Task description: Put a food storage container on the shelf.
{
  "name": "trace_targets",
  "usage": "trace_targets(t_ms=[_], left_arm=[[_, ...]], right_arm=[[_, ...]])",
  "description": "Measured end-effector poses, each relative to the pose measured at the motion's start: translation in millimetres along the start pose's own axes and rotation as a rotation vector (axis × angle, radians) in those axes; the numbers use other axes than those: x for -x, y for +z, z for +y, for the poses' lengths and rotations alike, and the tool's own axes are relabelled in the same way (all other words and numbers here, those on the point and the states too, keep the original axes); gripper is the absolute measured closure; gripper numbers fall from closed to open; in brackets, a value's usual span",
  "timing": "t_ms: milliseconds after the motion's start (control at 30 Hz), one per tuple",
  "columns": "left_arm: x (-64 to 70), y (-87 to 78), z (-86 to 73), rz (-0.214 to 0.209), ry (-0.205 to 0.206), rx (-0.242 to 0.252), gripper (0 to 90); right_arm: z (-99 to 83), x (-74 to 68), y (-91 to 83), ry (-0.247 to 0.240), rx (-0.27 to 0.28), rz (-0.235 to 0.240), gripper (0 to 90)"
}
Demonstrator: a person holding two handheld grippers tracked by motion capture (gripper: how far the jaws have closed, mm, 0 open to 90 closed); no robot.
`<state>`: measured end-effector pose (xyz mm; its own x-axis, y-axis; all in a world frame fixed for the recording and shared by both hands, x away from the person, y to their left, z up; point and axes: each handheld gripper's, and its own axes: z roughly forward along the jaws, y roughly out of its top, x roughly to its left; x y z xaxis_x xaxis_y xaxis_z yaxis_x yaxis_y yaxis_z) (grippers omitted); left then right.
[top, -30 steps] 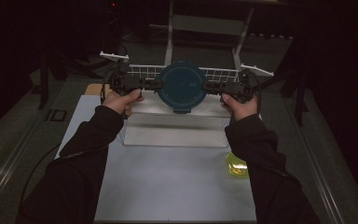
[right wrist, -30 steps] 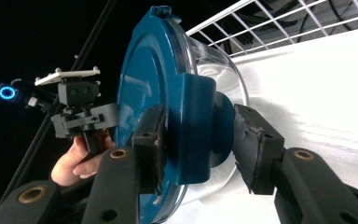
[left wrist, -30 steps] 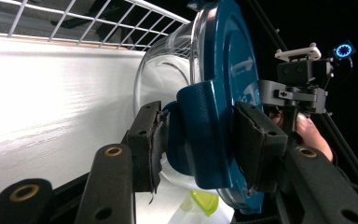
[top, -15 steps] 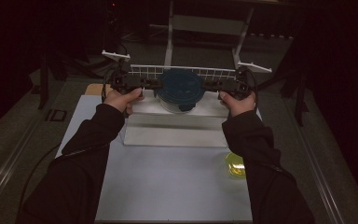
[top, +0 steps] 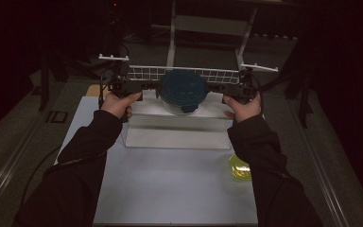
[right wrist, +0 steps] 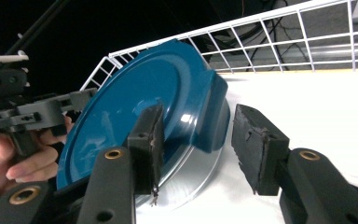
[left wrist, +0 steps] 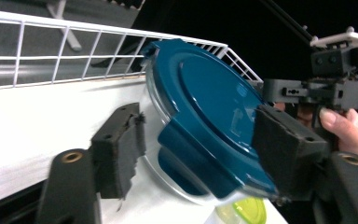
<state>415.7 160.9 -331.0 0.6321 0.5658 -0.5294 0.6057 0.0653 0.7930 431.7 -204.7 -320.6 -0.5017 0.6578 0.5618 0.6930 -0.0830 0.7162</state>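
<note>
Container: clear bowl with blue lid on the white shelf, before the wire rack | left gripper: jaws spread around the lid's tab | right gripper: jaws spread around the opposite tab | yellow-lidded tub near the right sleeve.

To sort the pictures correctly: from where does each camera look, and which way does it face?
High view: above the person's side, facing forward and down on the table; both sleeves and hands show.
Left gripper view: on the left gripper, facing the container; its two jaws show.
Right gripper view: on the right gripper, facing the container from the opposite side; its jaws show.
Shared: both gripper views show the rack.
</note>
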Motion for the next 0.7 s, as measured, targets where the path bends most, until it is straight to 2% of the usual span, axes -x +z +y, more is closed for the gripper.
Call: trace_targets(t_ms=[67,100,133,167,200,233,267,367,400,467,500,567,600,633,700], left_arm=[[4.5,-4.4,-4.4,-0.009,0.049,0.029,24.0],[4.5,-4.4,-4.4,-0.009,0.049,0.029,21.2],[6.3,-5.5,-6.2,-0.013,0.067,0.037,21.2],[8.8,-6.2,-8.0,-0.007,0.090,0.037,15.6],[11.5,-6.9,-10.0,0.000,0.114,0.039,15.6],[17.1,-8.9,-14.2,0.010,0.153,0.045,13.5],[19.6,-9.9,-16.3,0.014,0.169,0.049,10.9],[23.3,-12.3,-20.2,0.027,0.185,0.051,0.3],[24.8,-14.3,-22.6,0.035,0.196,0.064,0.3],[26.2,-16.2,-25.0,0.039,0.206,0.073,0.3],[29.4,-20.4,-30.5,0.067,0.228,0.094,0.3],[33.2,-24.2,-37.0,0.108,0.259,0.103,0.3],[36.2,-28.2,-44.3,0.134,0.293,0.112,0.3],[36.2,-28.2,-44.3,0.134,0.293,0.112,0.3],[38.3,-31.1,-52.0,0.155,0.311,0.108,0.3]], right_arm=[[-3.4,-5.2,-4.0,-0.031,0.002,0.004,51.9],[-3.4,-5.2,-4.0,-0.031,0.002,0.004,51.9],[-4.7,-7.4,-5.3,-0.043,0.002,0.002,51.8],[-7.5,-11.6,-8.2,-0.063,0.002,0.004,52.0],[-7.5,-11.6,-8.2,-0.063,0.002,0.004,52.0],[-10.6,-16.1,-11.6,-0.092,0.006,-0.001,52.3],[-12.2,-18.2,-13.4,-0.098,0.008,0.001,52.8],[-15.9,-22.2,-17.8,-0.114,0.011,0.009,54.3],[-20.1,-27.0,-22.2,-0.131,0.010,0.021,57.6],[-20.1,-27.0,-22.2,-0.131,0.010,0.021,57.6],[-22.4,-29.8,-24.2,-0.141,0.007,0.028,58.8],[-30.6,-38.8,-31.0,-0.175,0.004,0.041,71.4],[-36.7,-44.5,-34.6,-0.193,-0.004,0.054,80.5],[-36.7,-44.5,-34.6,-0.193,-0.004,0.054,80.5],[-44.4,-49.5,-35.0,-0.198,-0.029,0.076,88.0]])
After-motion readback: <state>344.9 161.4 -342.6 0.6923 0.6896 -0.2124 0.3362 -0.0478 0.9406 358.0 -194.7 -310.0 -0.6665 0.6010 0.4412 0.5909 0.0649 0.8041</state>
